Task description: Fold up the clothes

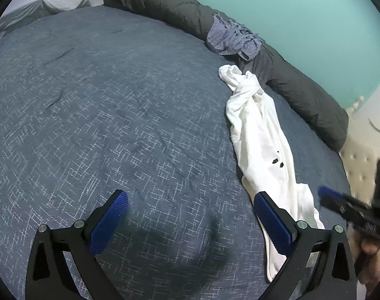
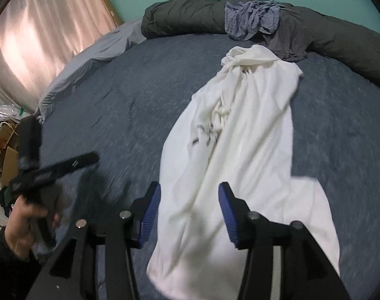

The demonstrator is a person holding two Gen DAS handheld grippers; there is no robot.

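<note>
white garment [image 2: 240,137] lies stretched out and rumpled along the blue bedspread [image 1: 102,112], its far end bunched near a crumpled blue-checked cloth [image 1: 230,38] on the rolled dark duvet [image 1: 160,2]; left tongs [image 1: 190,222] hang wide apart over bare bedspread, nothing between them, the garment's near edge just beside the right-side pad; right tongs [image 2: 190,212] stand partly parted above the garment's near end, pads not pressing the cloth.
</note>
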